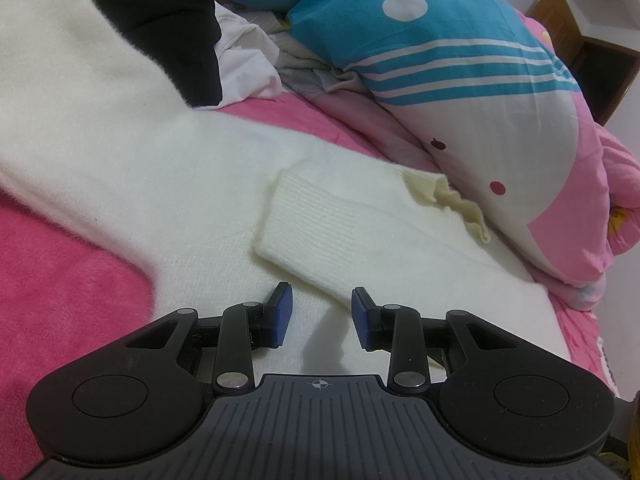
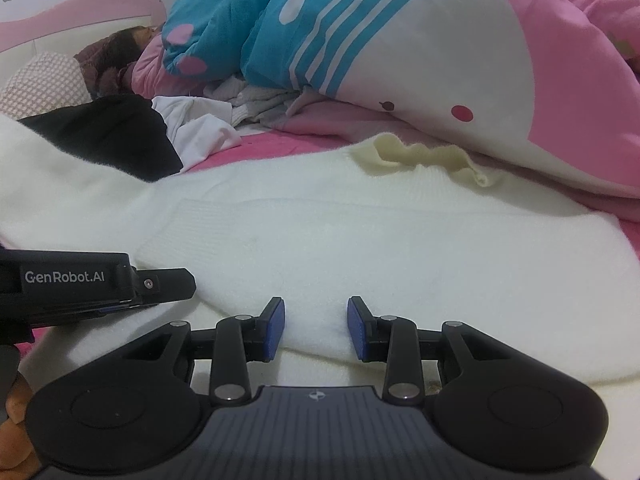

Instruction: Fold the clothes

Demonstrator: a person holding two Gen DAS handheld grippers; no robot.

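The bed [image 1: 60,280] stretched beneath and around both tongs, its cover a plush, deep pink pile that showed to the left of the left tongs [image 1: 321,316]. Ahead and to the right of them a puffy quilt [image 1: 500,120] was heaped, smooth cotton printed in teal, white and pale pink, with white stripes and round dots.

The white sweater [image 1: 160,168] lay spread flat on the bed directly under and in front of both tongs, a soft, fuzzy knit with a fine brushed nap. One sleeve reached away to the upper left of the left tongs; the other was folded back across the body, and its ribbed cuff [image 1: 304,216] ended just ahead of the left tongs. Beyond that, near the quilt, the ribbed neckline [image 1: 460,204] rippled in a wavy, cream-yellow edge.

Far ahead on the left, a black fleecy garment [image 1: 176,40] lay over the long sleeve, with a crumpled thin white cloth [image 1: 244,64] just beside it.

The left tongs stood wide apart, their flat blue ribbed pads [image 1: 283,316] hovering over the sweater and gripping nothing. The right tongs [image 2: 316,330] were likewise spread wide and empty above the sweater's near edge, with the matte black left tool to their left in the right wrist view.
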